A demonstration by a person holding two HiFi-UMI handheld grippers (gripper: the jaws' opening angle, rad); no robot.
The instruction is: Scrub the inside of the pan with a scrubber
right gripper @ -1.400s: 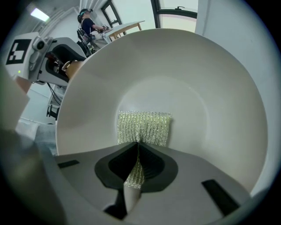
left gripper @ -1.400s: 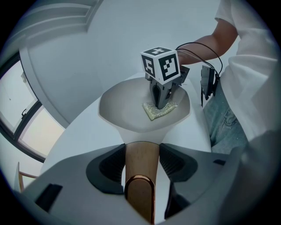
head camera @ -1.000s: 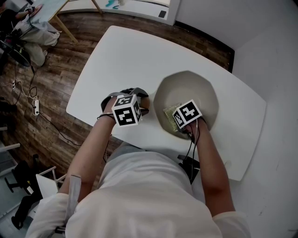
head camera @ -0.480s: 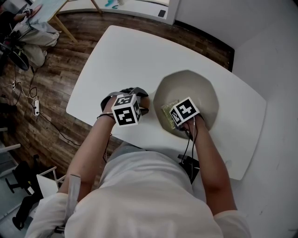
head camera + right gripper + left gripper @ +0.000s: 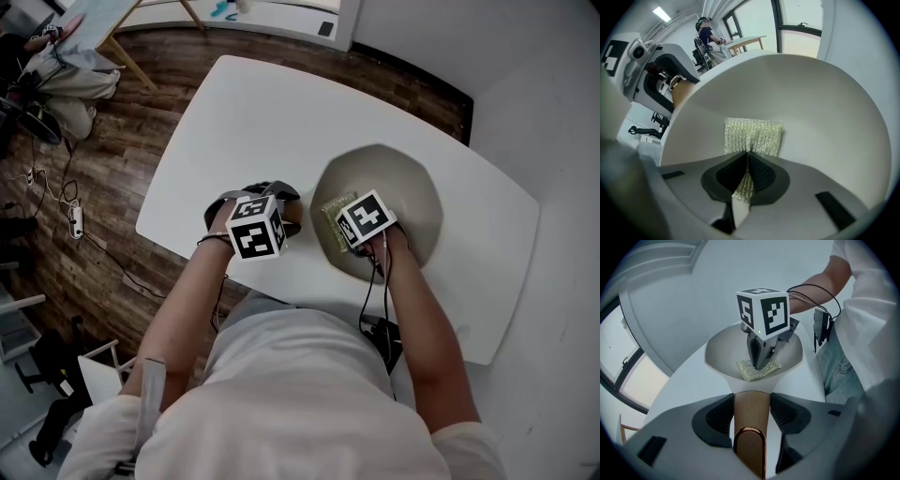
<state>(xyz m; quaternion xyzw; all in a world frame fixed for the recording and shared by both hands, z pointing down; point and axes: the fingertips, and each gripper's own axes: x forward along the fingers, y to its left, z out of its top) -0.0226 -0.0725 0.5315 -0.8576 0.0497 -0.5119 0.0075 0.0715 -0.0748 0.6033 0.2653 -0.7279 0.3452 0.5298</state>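
A cream pan sits on the white table, its wooden handle pointing left. My left gripper is shut on that handle, with the dark pads pressing both sides of it. Inside the pan, my right gripper is shut on a yellow-green mesh scrubber. The scrubber lies flat against the pan's inner surface on the side near the handle. From the left gripper view, the scrubber shows under the right gripper's marker cube. Only the pan's bare inside surrounds the scrubber.
The table's near edge runs just below the pan. Wooden floor lies to the left, with cables and a power strip. A person sits at another table at far upper left. A cable trails from the right gripper.
The right gripper has slid the scrubber left and slightly away across the pan's inside, toward the handle side. The left gripper has kept its hold on the handle.
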